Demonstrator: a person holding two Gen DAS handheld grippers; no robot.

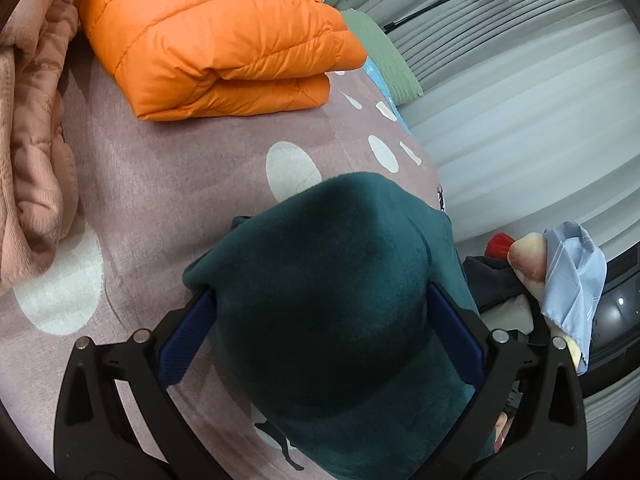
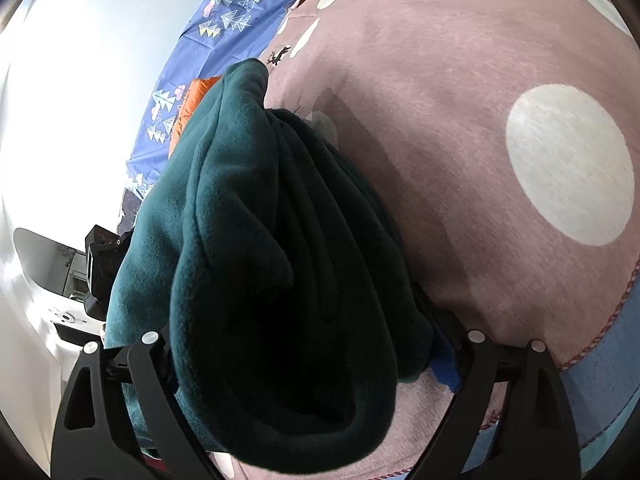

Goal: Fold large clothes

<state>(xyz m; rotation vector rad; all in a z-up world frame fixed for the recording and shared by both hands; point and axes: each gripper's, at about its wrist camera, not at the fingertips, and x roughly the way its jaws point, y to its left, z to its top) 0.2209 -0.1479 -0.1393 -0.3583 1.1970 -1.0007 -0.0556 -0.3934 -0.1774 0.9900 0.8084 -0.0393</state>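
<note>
Currently the dark green fleece garment point(image 1: 332, 300) lies bunched on the pink bedspread with pale spots point(image 1: 160, 184), near the bed edge beside the pale curtain point(image 1: 520, 128).

Left wrist view: the left gripper point(image 1: 320, 320) has the fleece mounded between its two blue pads point(image 1: 184, 336). Both pads stand wide, one at each flank of the bundle, and the cloth fills the gap. The right pad touches the fabric. Whether the jaws actually clamp the cloth or merely straddle it cannot be told from this view.

Beyond the fleece, further up the bed, a folded orange puffer jacket point(image 1: 216, 40) rests flat, well apart from the green bundle. A peach quilt point(image 1: 32, 160) is heaped along the left margin. At the right edge, a light blue cloth point(image 1: 572, 272).

Right wrist view: the right gripper point(image 2: 304, 344) has the same green fleece point(image 2: 260, 260) piled thick in folds between its black fingers. The jaws stand wide apart. The cloth drapes over and hides the pads, so no press on the fabric is visible. A strip of blue pad point(image 2: 444, 372) shows at the right side, below the fabric. The bedspread point(image 2: 460, 140) fills the right half. A blue sheet printed with trees point(image 2: 212, 48) lies beyond.
</note>
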